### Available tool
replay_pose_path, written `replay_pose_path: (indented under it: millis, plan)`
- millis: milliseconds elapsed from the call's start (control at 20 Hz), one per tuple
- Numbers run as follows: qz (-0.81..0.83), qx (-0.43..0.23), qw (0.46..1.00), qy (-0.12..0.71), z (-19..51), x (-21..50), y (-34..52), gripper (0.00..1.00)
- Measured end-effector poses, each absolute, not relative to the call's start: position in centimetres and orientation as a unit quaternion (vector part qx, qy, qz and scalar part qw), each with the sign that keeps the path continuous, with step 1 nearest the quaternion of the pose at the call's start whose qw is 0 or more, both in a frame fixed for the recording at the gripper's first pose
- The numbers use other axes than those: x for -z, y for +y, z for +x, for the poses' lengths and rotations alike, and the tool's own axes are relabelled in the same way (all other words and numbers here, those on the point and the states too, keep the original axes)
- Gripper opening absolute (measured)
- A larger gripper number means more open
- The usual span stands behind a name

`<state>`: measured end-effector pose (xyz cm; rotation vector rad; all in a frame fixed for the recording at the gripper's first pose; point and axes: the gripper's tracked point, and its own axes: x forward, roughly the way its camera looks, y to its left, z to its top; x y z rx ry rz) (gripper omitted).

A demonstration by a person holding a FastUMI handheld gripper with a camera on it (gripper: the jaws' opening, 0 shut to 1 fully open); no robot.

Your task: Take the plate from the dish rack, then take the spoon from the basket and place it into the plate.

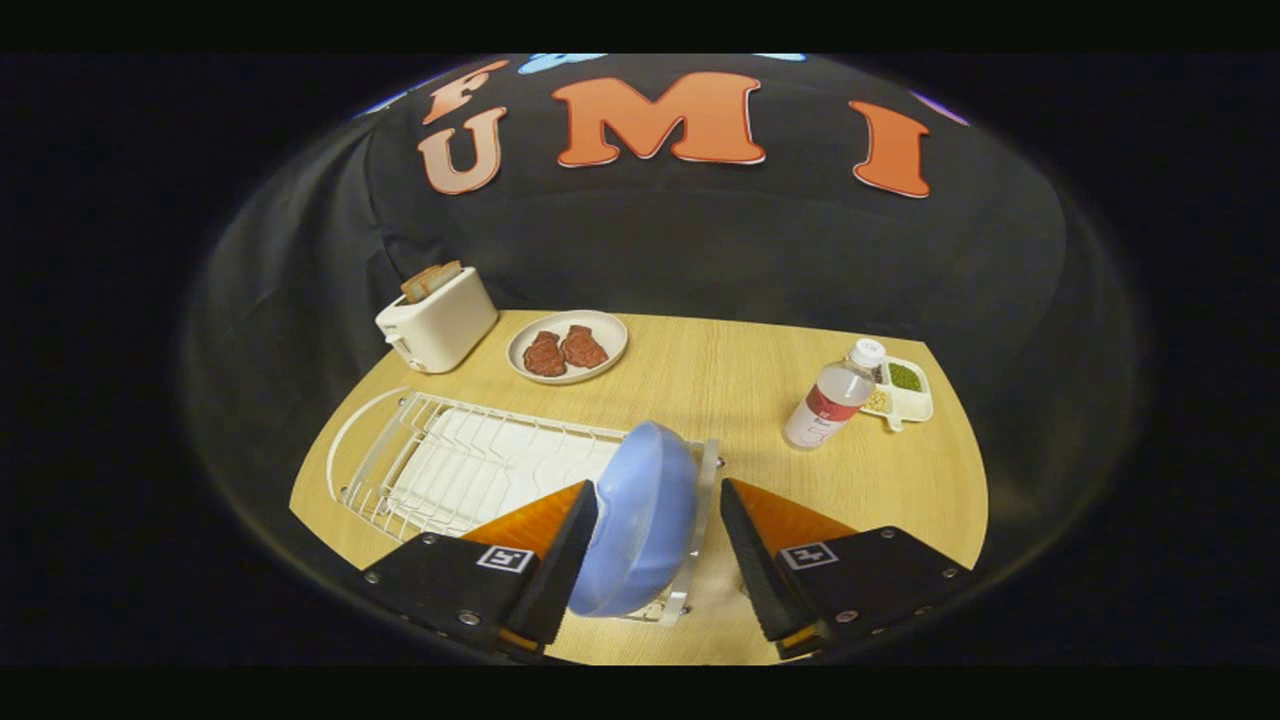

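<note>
The white wire dish rack (450, 460) is serving as the landmark, lying lengthwise across the near part of the light wooden table (700, 390). Beyond the rack's left end, a white two-slot toaster (437, 320) is standing with brown bread slices (432, 281) showing above its slots. Beyond the rack's middle, a round cream plate (567, 346) is carrying two dark red meat pieces (563, 351). At the rack's right end, the pale blue round plate (640, 520) is standing on edge in the wires, leaning slightly. The gripper (655, 560) is sitting wide open around that plate: the left finger is lying at or just beside the plate's rim, though contact cannot be confirmed, while the right finger is standing clear of it. Right of the rack, a clear plastic bottle (832, 400) with a white cap is standing upright, and just behind it a white divided tray (905, 392) is holding green and yellowish contents. The spoon and basket cannot be located.
</note>
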<state>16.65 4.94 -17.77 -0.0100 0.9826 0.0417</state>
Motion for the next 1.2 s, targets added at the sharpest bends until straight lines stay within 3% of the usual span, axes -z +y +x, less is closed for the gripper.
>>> replay_pose_path:
  millis: [350, 600, 850, 1200]
  plan:
    - [-0.085, -0.008, 0.855, 0.511, 16.3, 20.3, 4.6, 0.63]
    - [-0.132, 0.007, 0.832, 0.539, 15.1, 22.1, 3.7, 0.43]
    - [-0.143, 0.023, 0.833, 0.534, 15.5, 21.6, 4.2, 0.41]
    - [-0.113, 0.068, 0.848, 0.513, 16.8, 19.6, 4.4, 0.30]
